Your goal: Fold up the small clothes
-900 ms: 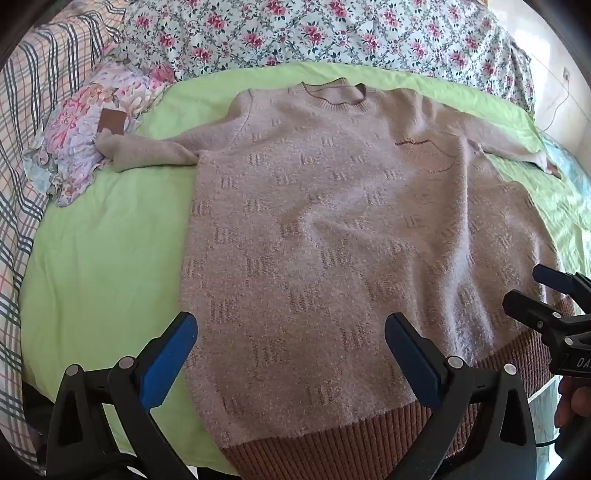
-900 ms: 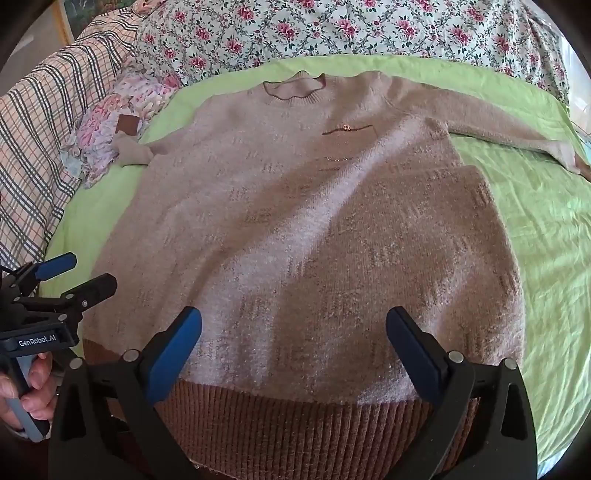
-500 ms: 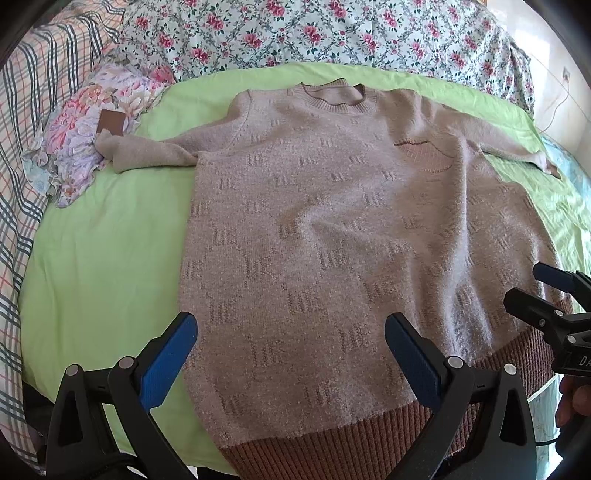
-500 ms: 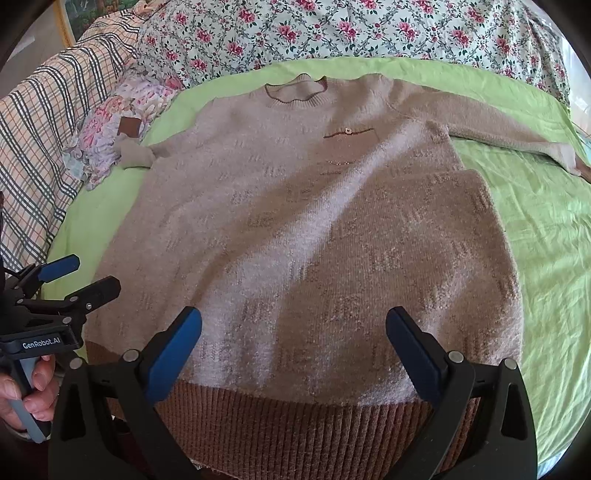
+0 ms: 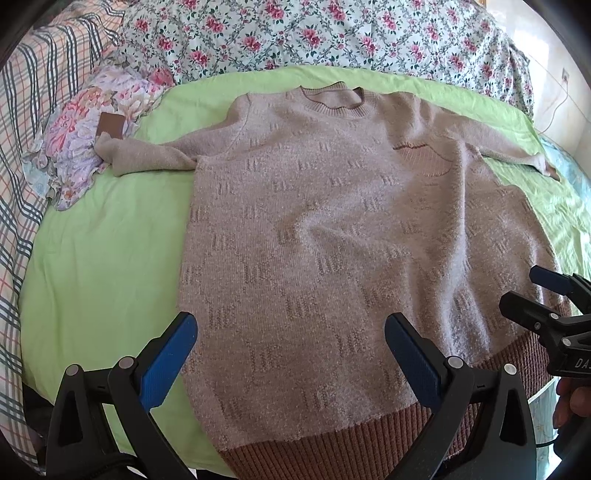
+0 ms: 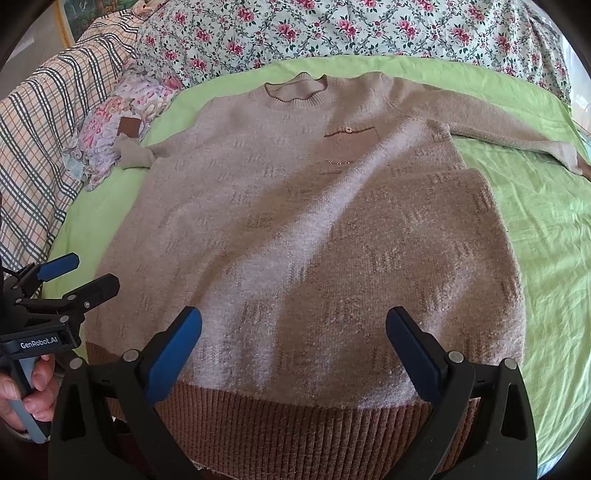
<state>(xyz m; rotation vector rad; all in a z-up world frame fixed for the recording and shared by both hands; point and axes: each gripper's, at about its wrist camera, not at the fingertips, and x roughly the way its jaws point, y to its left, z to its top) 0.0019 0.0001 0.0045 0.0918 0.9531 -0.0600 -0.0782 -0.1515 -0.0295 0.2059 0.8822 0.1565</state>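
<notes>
A beige knitted sweater [image 5: 332, 229] [image 6: 303, 229] with a brown ribbed hem lies flat and face up on a green sheet [image 5: 96, 266] [image 6: 546, 236], sleeves spread to both sides. My left gripper [image 5: 290, 336] hovers open over the sweater's lower left part, nothing between its blue pads. Over the hem near the middle, my right gripper [image 6: 293, 332] also stands open and empty. Each gripper shows at the edge of the other's view: the right gripper [image 5: 532, 291], the left gripper [image 6: 85, 273], both with jaws apart.
A floral cloth bundle [image 5: 92, 122] [image 6: 114, 129] lies at the left sleeve's cuff. A rose-print cover [image 5: 332, 33] runs along the far side, a plaid blanket [image 5: 22, 147] [image 6: 44, 122] along the left. A hand [image 6: 26, 395] grips the left tool's handle.
Both views have shifted slightly; the sweater sits a little lower in the right wrist view. The grippers stay open and the sweater lies unmoved.
</notes>
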